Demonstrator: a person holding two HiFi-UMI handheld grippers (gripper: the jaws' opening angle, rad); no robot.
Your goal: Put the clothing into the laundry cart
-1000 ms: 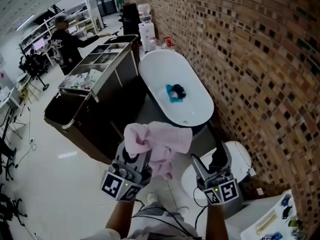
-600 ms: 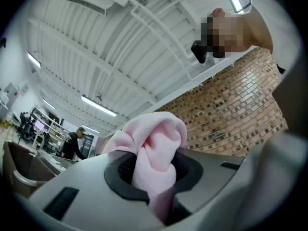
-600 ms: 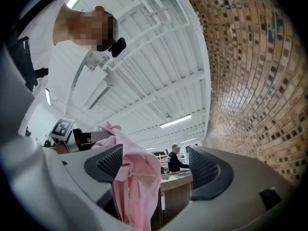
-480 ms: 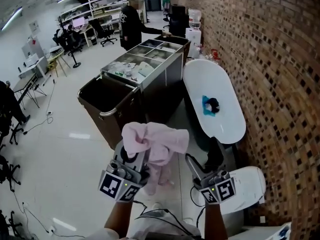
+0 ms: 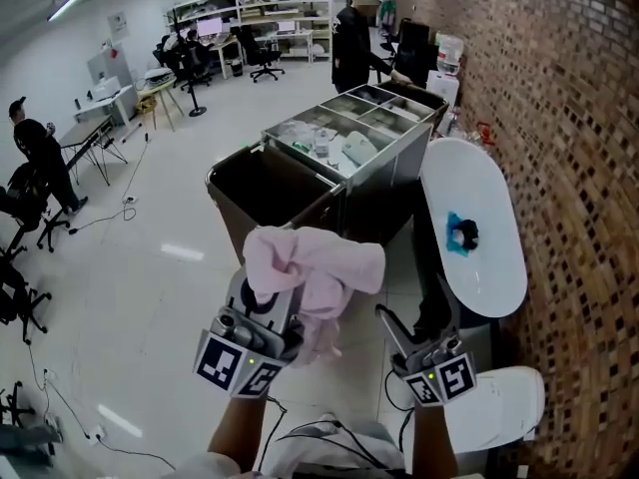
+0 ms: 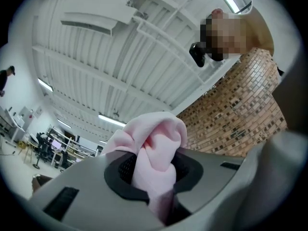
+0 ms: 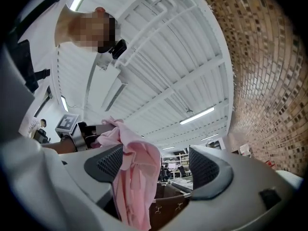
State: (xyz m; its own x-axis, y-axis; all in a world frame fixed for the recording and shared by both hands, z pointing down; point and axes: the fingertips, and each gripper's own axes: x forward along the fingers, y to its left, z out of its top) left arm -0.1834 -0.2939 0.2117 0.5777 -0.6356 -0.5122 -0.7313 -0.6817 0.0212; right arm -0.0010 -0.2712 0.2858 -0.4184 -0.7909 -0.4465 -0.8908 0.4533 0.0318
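A pink garment (image 5: 318, 267) hangs bunched from my left gripper (image 5: 268, 299), which is shut on it. In the left gripper view the pink cloth (image 6: 155, 150) is pinched between the pads and bulges out above them. My right gripper (image 5: 417, 319) is held beside it to the right, open and holding nothing. In the right gripper view the pink garment (image 7: 135, 177) hangs beyond the left pad, apart from it. The laundry cart's dark open bin (image 5: 243, 171) stands just ahead of both grippers. Its brown side (image 7: 169, 207) shows low in the right gripper view.
A steel compartment top (image 5: 351, 133) with supplies adjoins the bin. A white bathtub (image 5: 491, 262) with a blue item (image 5: 459, 234) runs along the brick wall (image 5: 579, 118). A toilet (image 5: 504, 407) sits at lower right. A person (image 5: 354, 33) stands beyond the cart; desks and chairs (image 5: 200, 53) lie far left.
The view has swung left: the cart's bin now lies straight ahead of the grippers and the tub has slid to the right. The left gripper still holds the pink garment.
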